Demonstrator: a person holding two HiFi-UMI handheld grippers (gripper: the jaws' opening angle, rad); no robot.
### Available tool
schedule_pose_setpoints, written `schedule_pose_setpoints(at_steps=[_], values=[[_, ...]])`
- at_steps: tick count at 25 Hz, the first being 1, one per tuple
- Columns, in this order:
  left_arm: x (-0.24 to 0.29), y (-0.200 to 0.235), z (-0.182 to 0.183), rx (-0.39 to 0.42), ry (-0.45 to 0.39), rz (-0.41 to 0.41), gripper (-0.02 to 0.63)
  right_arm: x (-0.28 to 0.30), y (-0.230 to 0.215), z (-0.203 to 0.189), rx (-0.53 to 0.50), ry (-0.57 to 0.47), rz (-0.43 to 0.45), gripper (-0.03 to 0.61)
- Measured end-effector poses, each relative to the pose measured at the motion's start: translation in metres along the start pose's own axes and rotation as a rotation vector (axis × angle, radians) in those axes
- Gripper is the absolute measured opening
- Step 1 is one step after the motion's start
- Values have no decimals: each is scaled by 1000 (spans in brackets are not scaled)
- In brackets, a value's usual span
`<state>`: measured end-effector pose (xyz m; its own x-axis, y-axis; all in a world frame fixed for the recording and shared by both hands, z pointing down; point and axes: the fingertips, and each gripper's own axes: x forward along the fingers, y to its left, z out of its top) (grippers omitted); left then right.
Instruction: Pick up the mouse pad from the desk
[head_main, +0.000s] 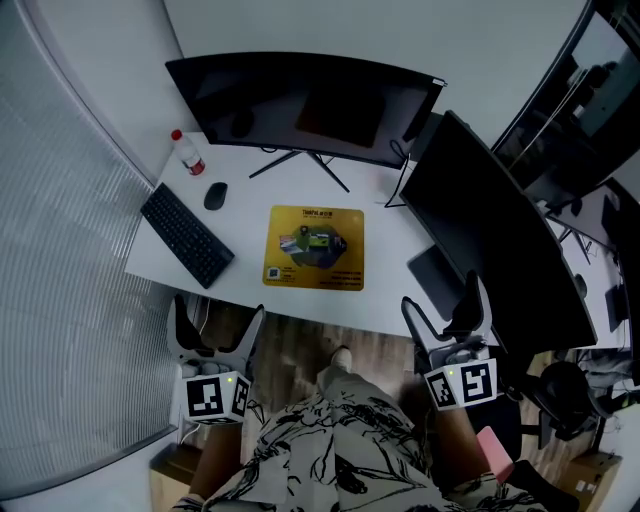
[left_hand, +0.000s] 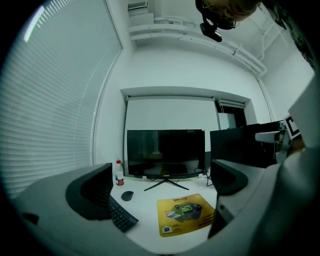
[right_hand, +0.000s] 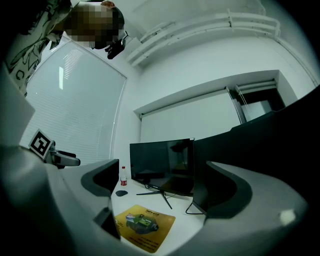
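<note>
Head view: The mouse pad (head_main: 315, 248) lies flat on the white desk (head_main: 250, 190), near the front edge and well clear of the keyboard (head_main: 187, 235) and mouse (head_main: 215, 196) to its left. It is yellow and nearly square, with its near edge parallel to the desk front. The left claw (head_main: 217, 325) and the right claw (head_main: 447, 310) hang off the desk on the person's side of the front edge. The pad sits ahead of and between them. The left claw appears slightly nearer, though the margin is small.

Left gripper view: The left claw (left_hand: 157, 187) has its jaws spread wide, with nothing between them. The mouse pad (left_hand: 186, 215) shows low and right of centre, so the reach appears to run forward and to the right.

Right gripper view: The right claw (right_hand: 162, 187) is likewise wide open and empty. The mouse pad (right_hand: 144, 226) shows low and left of centre, beside the second monitor (right_hand: 260, 150).
</note>
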<state>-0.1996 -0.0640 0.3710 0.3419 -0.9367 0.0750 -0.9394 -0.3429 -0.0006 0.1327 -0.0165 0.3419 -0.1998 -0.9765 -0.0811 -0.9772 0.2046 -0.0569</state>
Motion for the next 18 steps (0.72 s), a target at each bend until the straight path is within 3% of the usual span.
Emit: schedule_pose_setpoints(at_steps=[18], values=[[81,-18,7,-5,8,52,601,86,-48,-12,-5,23,97,531]])
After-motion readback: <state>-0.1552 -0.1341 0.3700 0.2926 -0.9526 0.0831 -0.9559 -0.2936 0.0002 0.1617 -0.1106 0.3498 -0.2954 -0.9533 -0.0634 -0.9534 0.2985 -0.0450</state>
